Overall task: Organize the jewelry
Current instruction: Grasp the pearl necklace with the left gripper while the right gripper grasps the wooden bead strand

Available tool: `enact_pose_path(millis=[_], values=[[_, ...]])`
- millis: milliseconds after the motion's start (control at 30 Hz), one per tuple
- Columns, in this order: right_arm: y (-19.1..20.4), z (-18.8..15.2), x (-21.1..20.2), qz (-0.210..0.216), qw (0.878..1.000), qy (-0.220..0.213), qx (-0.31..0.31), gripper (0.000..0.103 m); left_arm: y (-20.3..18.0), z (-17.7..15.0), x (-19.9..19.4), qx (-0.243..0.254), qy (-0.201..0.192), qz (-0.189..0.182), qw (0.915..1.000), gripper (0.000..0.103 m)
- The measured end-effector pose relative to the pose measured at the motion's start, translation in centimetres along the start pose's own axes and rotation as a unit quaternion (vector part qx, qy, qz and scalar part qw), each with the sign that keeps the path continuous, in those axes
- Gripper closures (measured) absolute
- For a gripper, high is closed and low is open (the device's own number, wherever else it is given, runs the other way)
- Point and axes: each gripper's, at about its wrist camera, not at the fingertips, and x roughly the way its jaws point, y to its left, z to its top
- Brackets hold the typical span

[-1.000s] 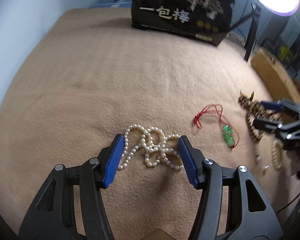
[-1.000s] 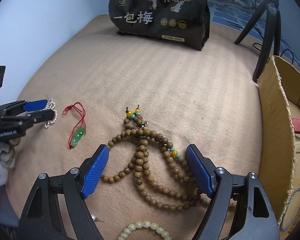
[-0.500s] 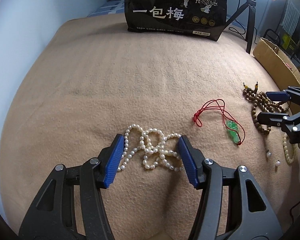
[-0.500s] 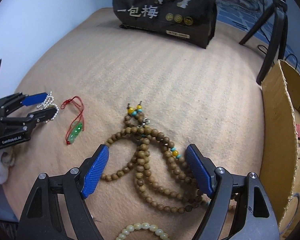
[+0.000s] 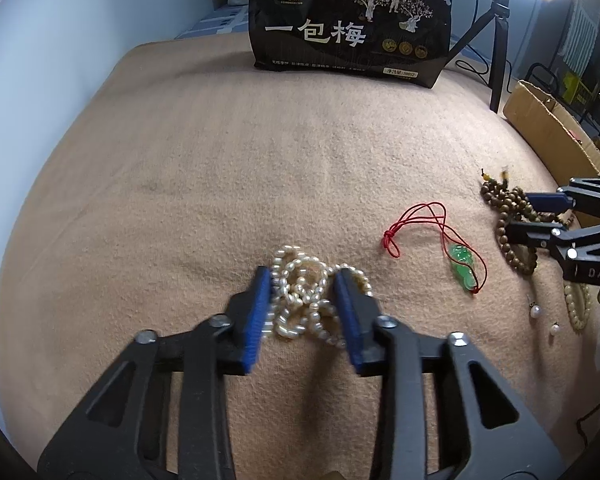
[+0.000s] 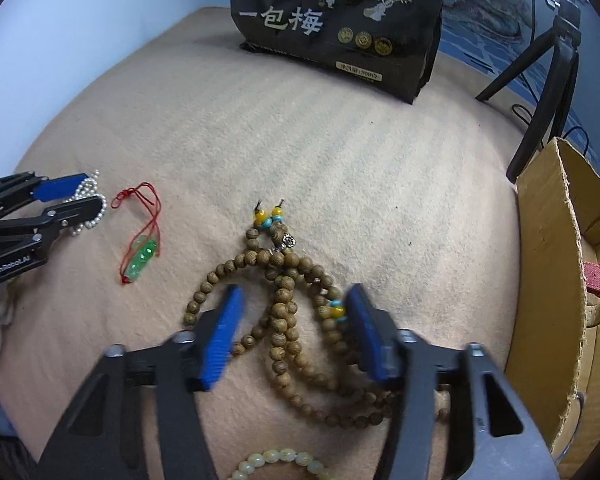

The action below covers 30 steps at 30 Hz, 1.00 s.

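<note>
the pearl necklace (image 5: 306, 294) sits heaped on the tan blanket (image 5: 220, 168), and the left gripper (image 5: 303, 300) is closing on it right now, blue pads drawn in from the wide straddle of a moment ago so the heap is bunched between them, the left pad against the pearls. whether it's fully clamped yet, hard to call.

over on the other side, same story: the right gripper (image 6: 292, 320) is closing around the wooden bead strand (image 6: 284, 312), its jaws narrower than a second ago, the right pad up against the orange and turquoise beads, the left pad not yet on the middle loops, one outer loop left outside it. both hands going for a pickup together, so the sorting looks to be at its start, nothing lifted.

between them lies the green pendant on a red cord (image 5: 462, 264), untouched. two loose pearl earrings (image 5: 536, 311) and a pale bead bracelet (image 6: 280, 462) wait nearby.

at the back stands a black bag (image 5: 352, 24) printed with "一包梅" in big pale characters. the right gripper's body shows "das" in the left view, and the left gripper's side reads "genrobot.ai". a cardboard box (image 6: 556, 280) sits at the right edge.
</note>
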Motion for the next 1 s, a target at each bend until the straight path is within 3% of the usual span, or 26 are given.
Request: enact_pose_path(millis=[33,67,267,633,1000], values=[[0.0,0.0,-0.1,0.001,1.000,-0.002,0.000,0.076,0.0,-0.1,0.0,0.000,-0.001,-0.001,1.0000,0.084],[0.2,0.0,-0.2,0.005,1.000,-0.003,0.000,0.080,-0.1,-0.2,0.0,0.001,-0.003,-0.001,1.0000,0.086],[0.8,-0.5,-0.5,0.000,1.000,-0.014,0.003,0.091,-0.2,-0.8,-0.5,-0.006,-0.014,-0.005,0.9999,0.095],[0.5,-1.2,-3.8,0.011,0.998,-0.057,0.023,0.092,-0.2,-1.3,-2.9,-0.019,-0.036,-0.008,0.9991,0.098],[0.9,-1.6,-9.5,0.010,0.994,-0.104,0.026,0.092,-1.5,-0.9,-8.0,-0.013,-0.074,-0.020,0.9970,0.098]])
